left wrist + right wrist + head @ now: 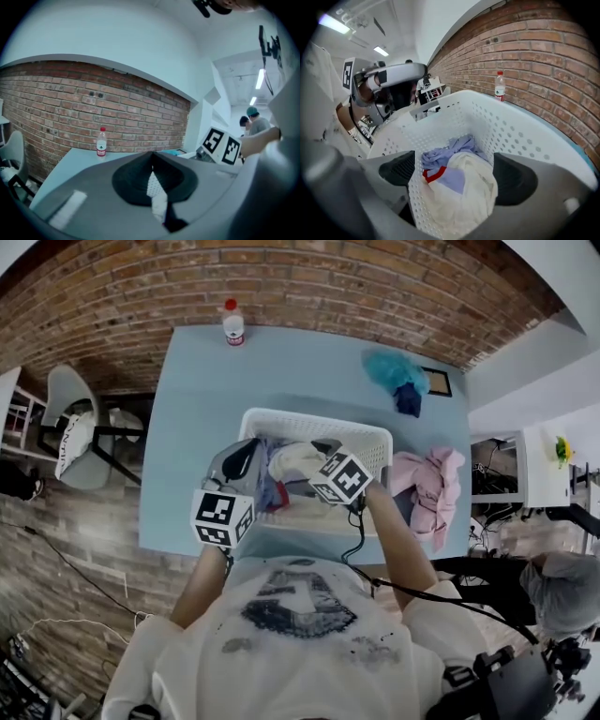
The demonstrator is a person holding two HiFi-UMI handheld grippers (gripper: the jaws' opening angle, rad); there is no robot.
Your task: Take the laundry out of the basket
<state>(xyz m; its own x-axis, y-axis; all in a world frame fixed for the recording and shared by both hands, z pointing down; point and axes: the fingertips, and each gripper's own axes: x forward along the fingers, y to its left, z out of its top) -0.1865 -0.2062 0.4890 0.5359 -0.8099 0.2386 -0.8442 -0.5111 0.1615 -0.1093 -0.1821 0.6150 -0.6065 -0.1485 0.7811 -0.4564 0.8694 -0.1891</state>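
Observation:
A white perforated laundry basket (pixel 309 418) stands mid-table. In it lie a cream garment (pixel 464 197) and a lavender garment (pixel 450 152) with a red band. My right gripper (pixel 457 176) hangs over the cream garment and points steeply down into the basket, jaws open wide, one to each side of the cloth and not pressing it. In the head view the right gripper (pixel 307 457) is over the basket's middle. My left gripper (pixel 152 183) is at the basket's front left, shut on a strip of perforated white basket wall (pixel 157 190).
A pink garment (pixel 433 486) lies on the light blue table (pixel 187 409) right of the basket. A teal and dark blue garment (pixel 394 371) lies at the back right. A water bottle (pixel 232 322) stands by the brick wall. A chair (pixel 80 427) is on the left.

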